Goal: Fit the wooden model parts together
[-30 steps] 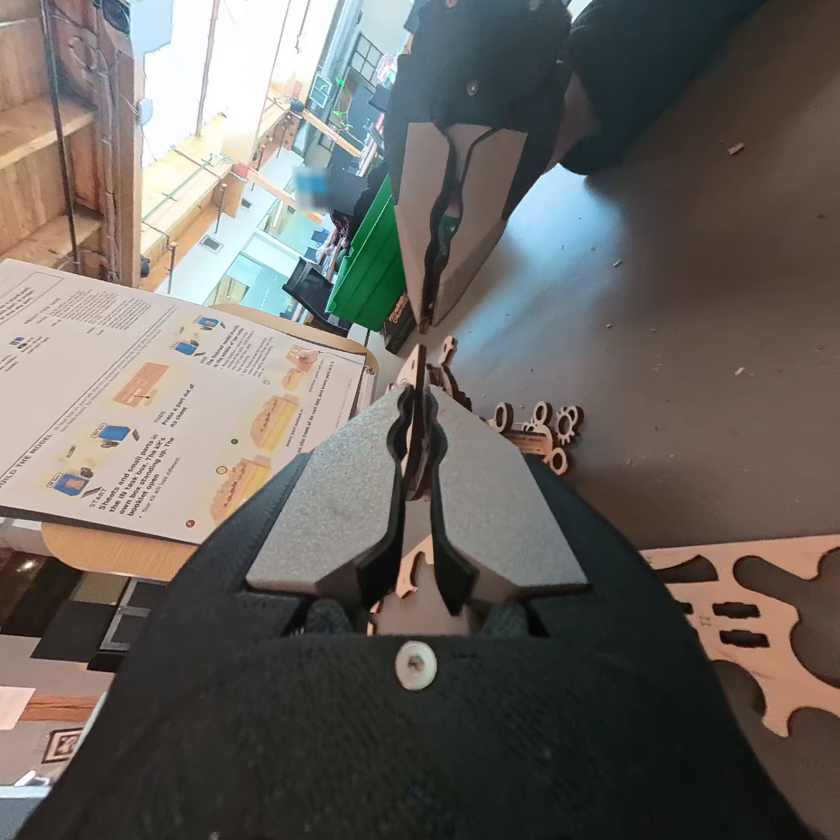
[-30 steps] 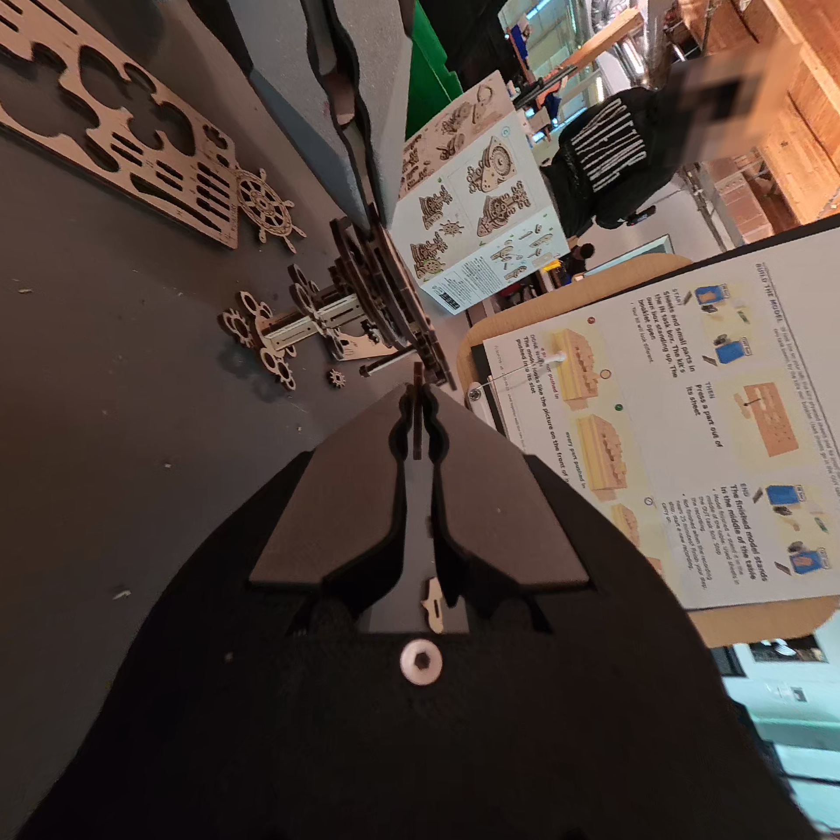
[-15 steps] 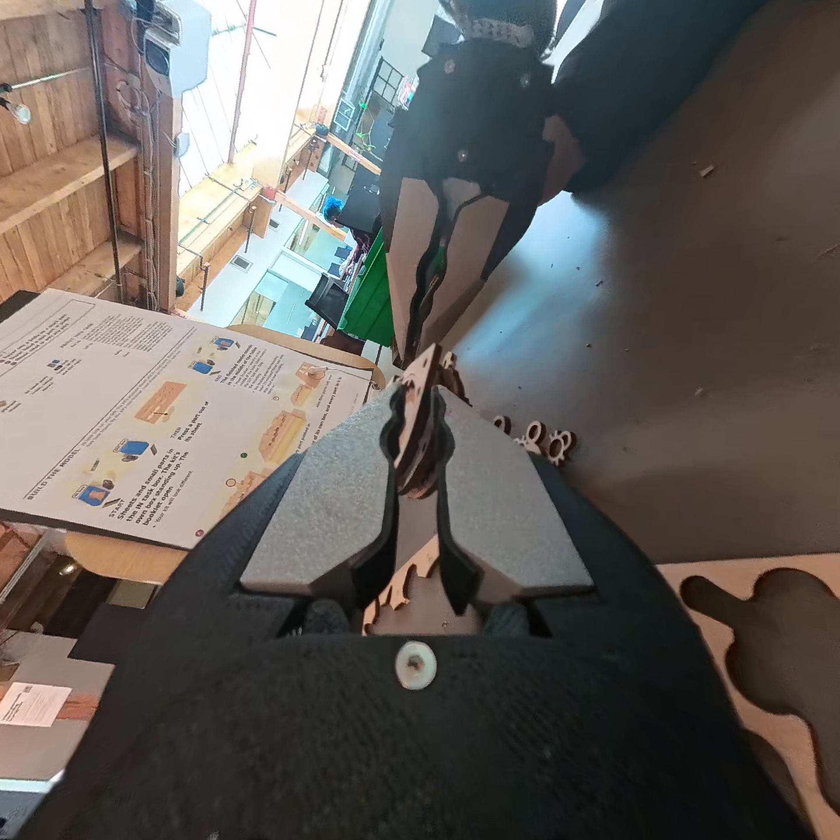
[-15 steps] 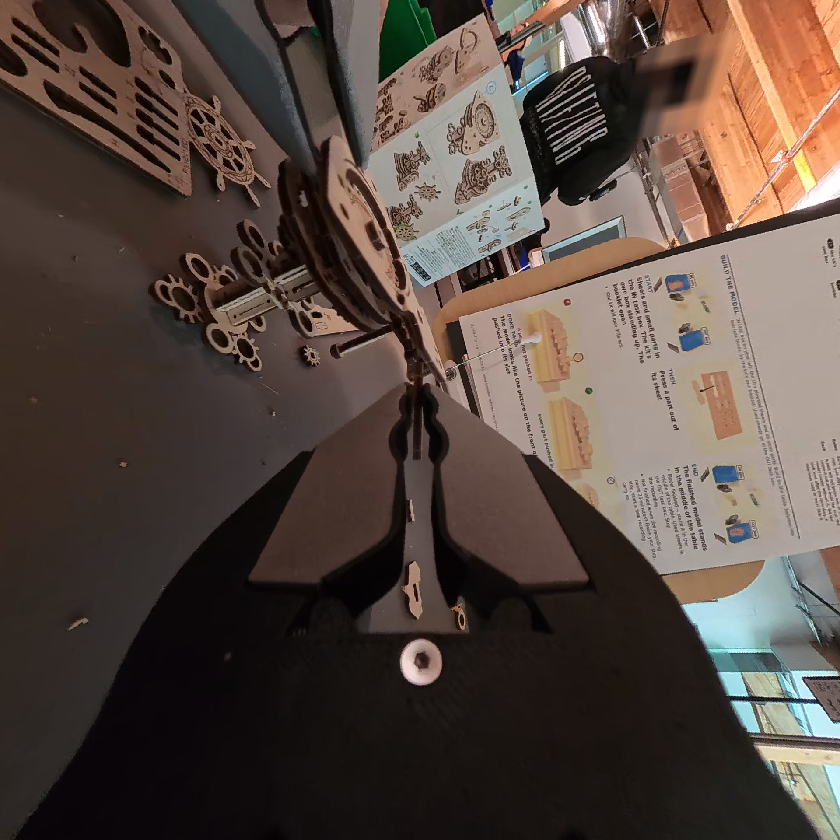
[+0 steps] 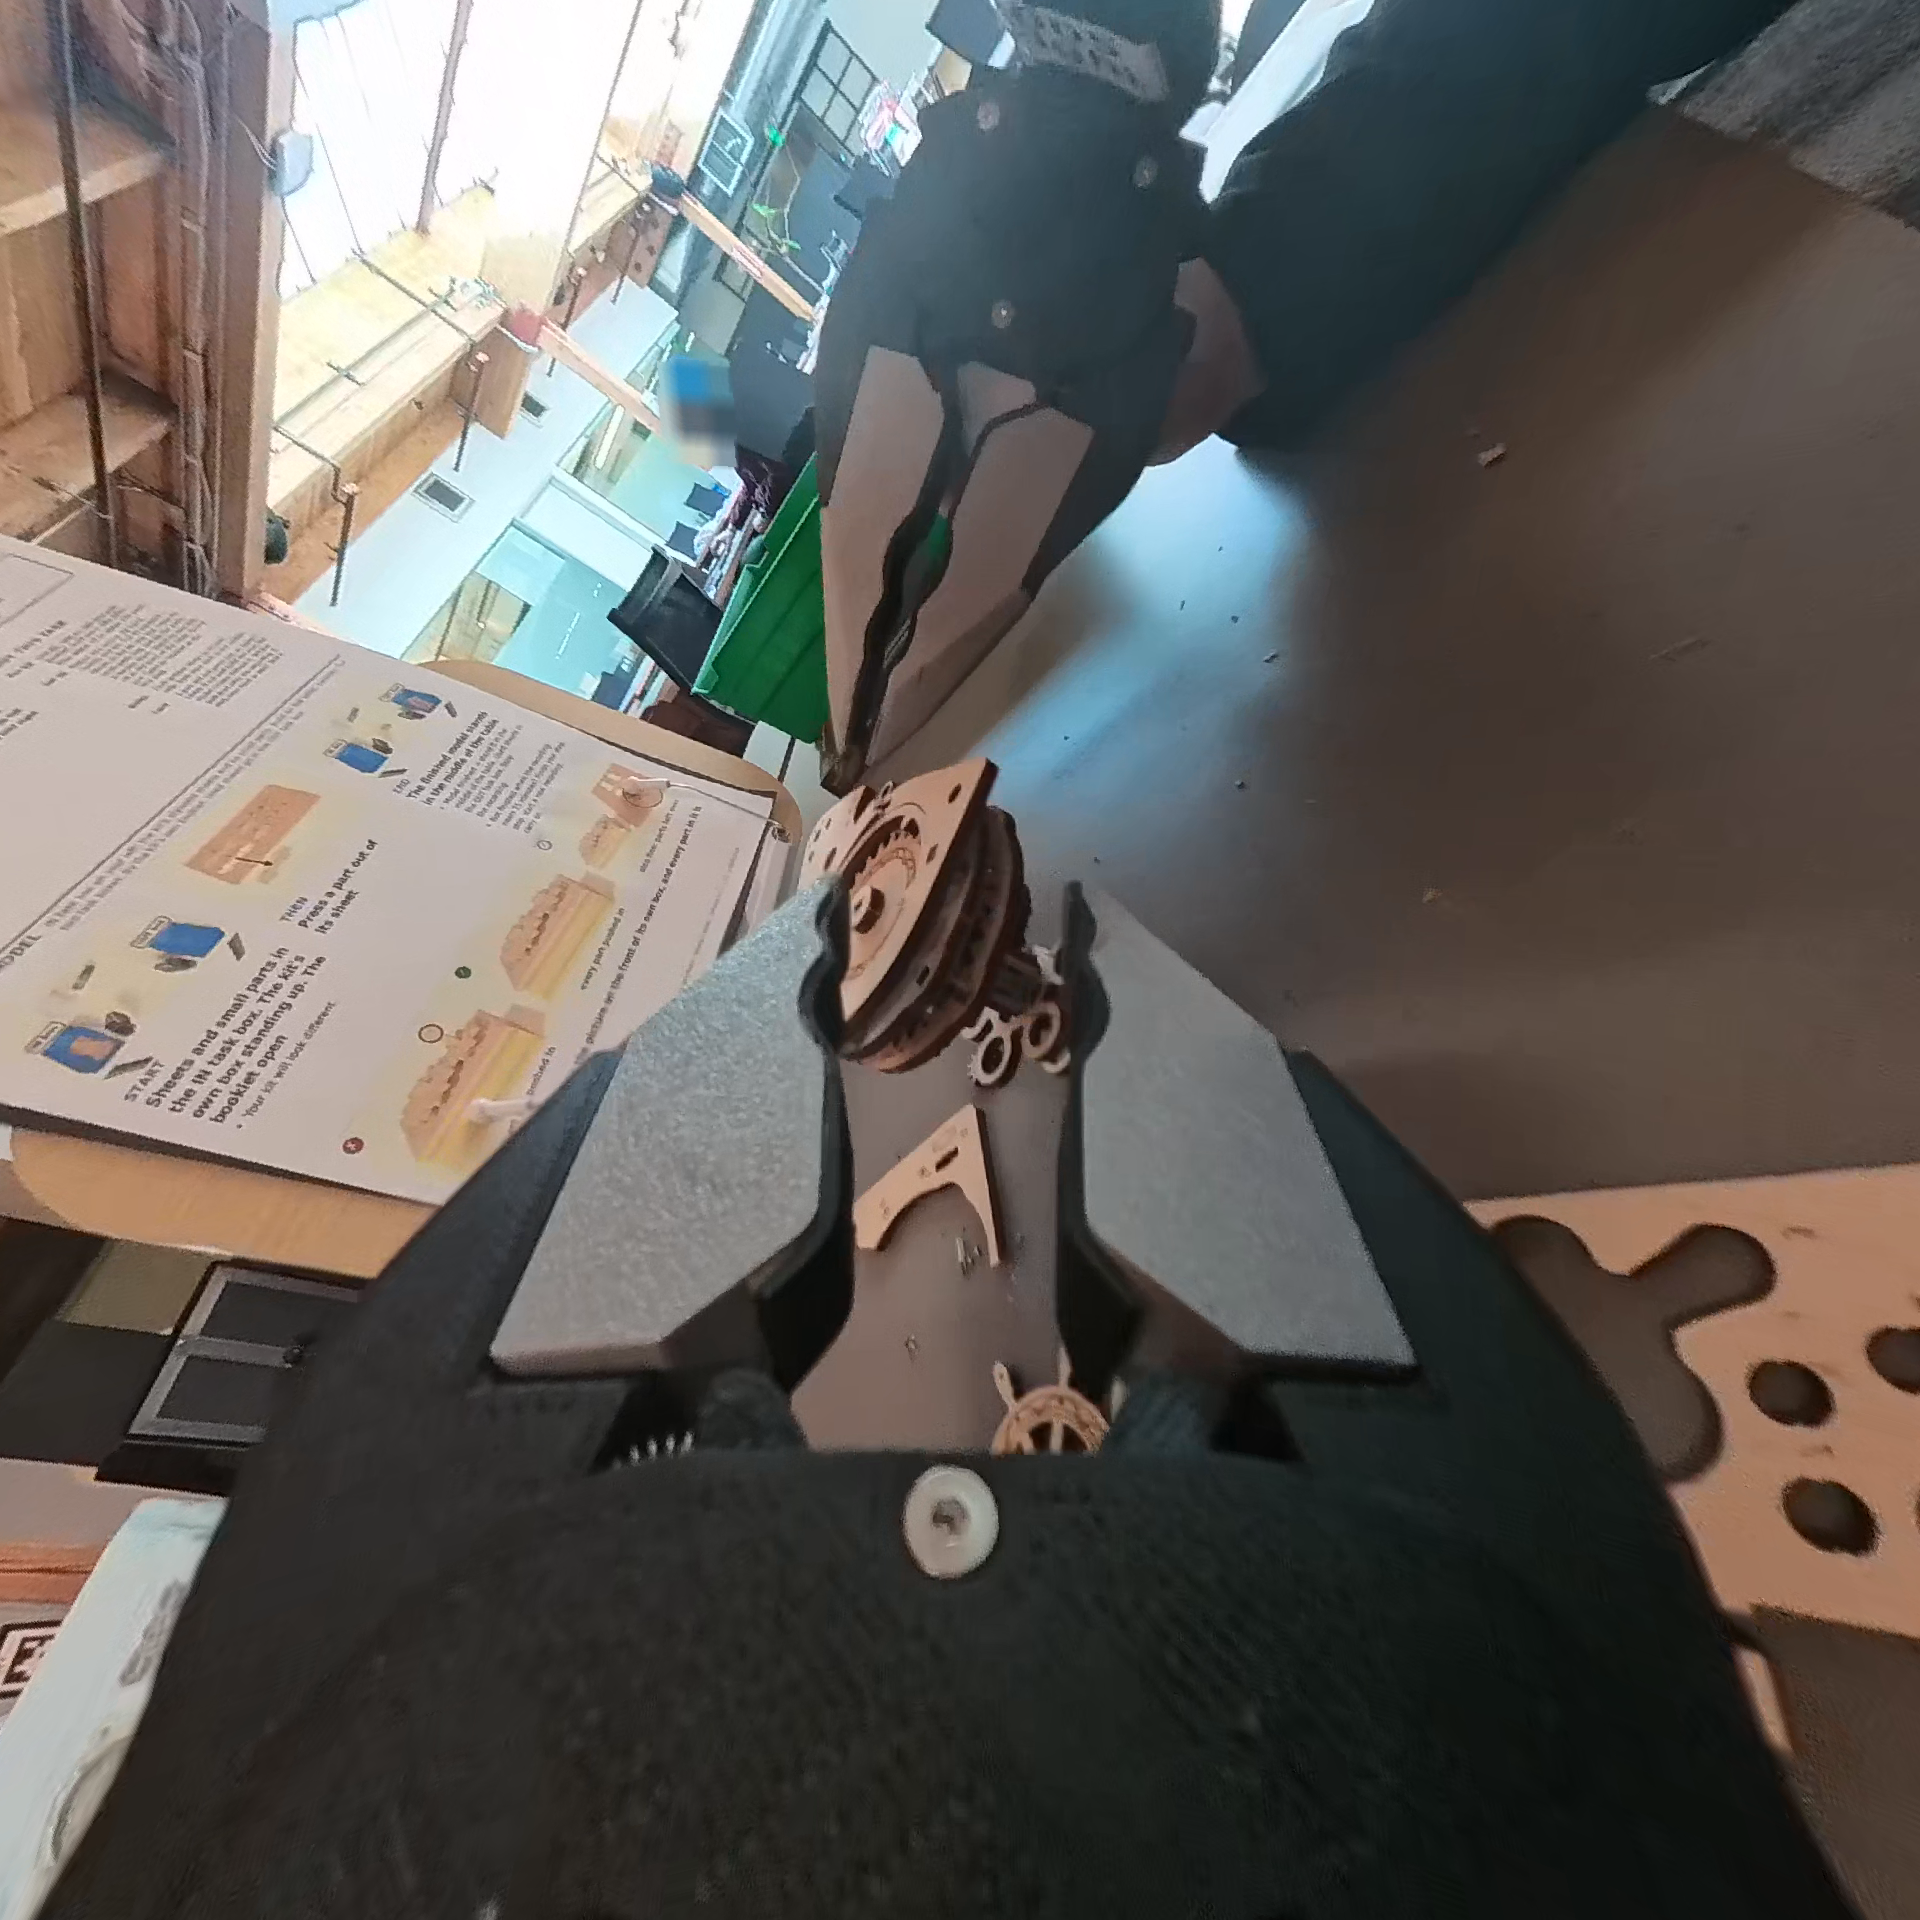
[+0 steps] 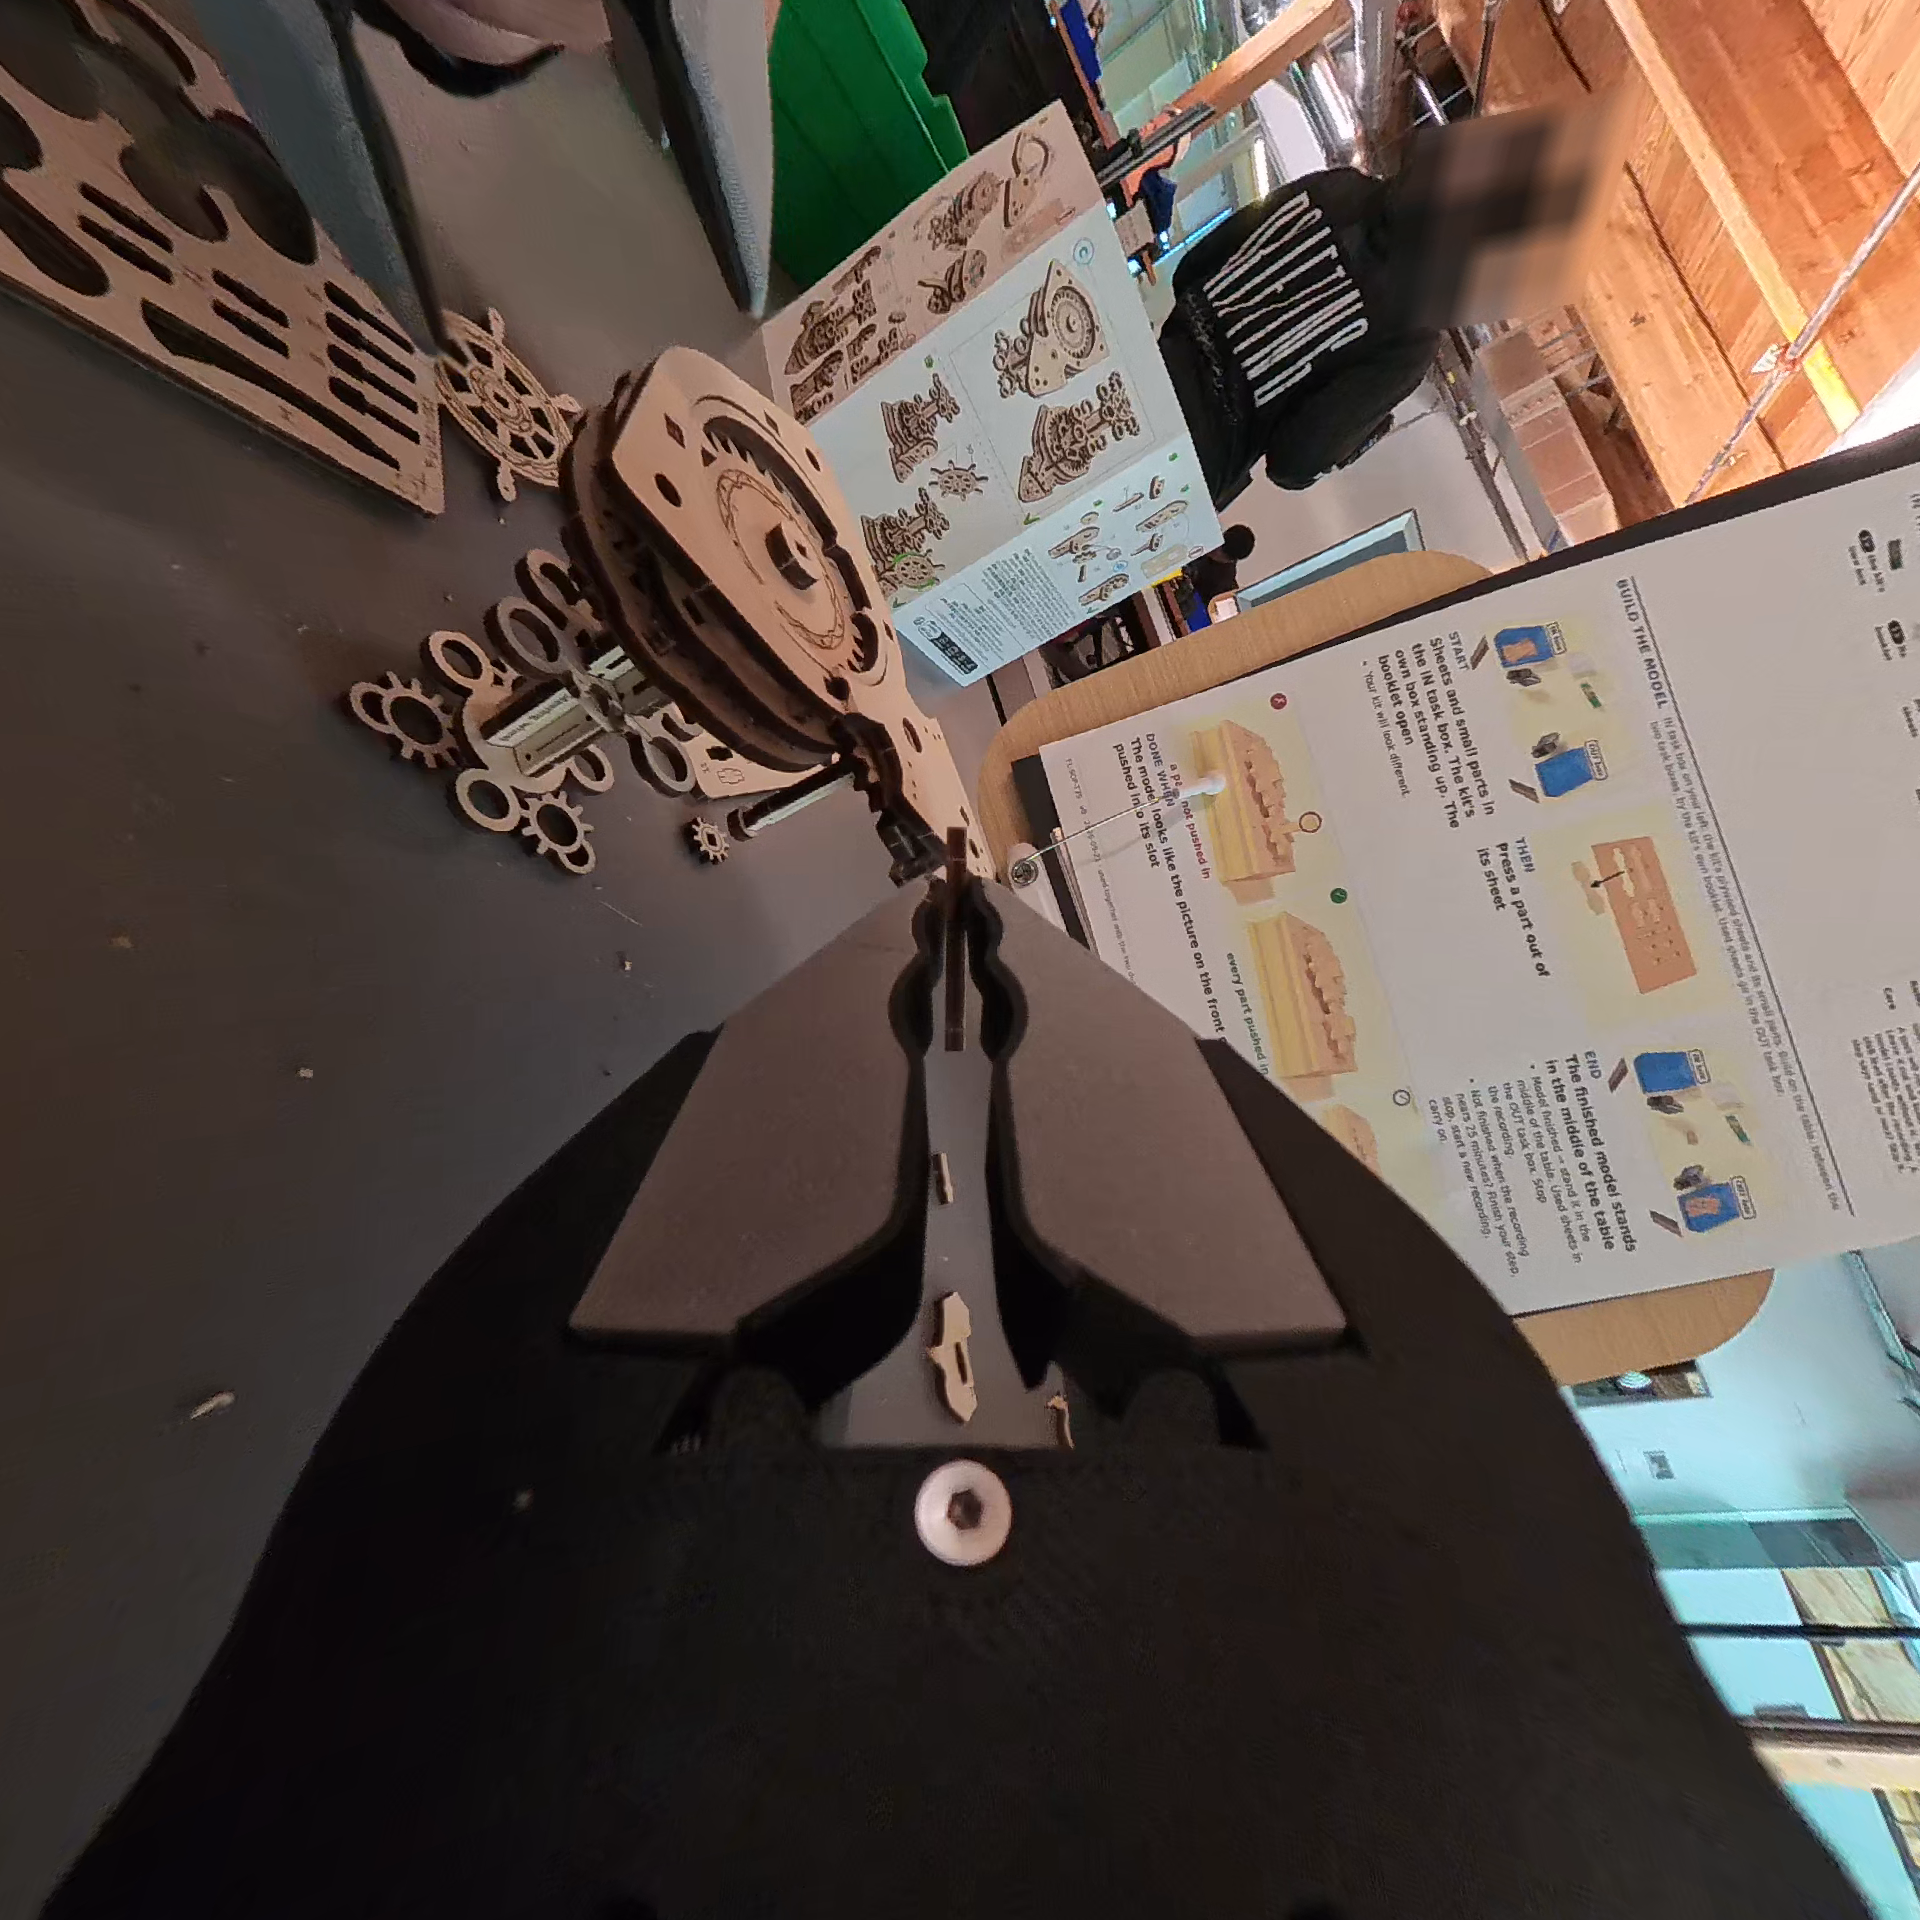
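Left gripper jaws now spread wide, no longer clamping layered round wooden gear model; model sits loose between tips, frame centre. Right gripper shut on thin dark wooden strip at model's lower edge, carrying it alone. Judged regrasp. Loose flower-shaped wooden gears lie on grey table, centre left.

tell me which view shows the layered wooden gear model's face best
The right wrist view: the layered wooden gear model shows its pale engraved front plate and gear ring unobstructed. The left wrist view shows it edge-on, partly hidden behind that gripper's fingers.
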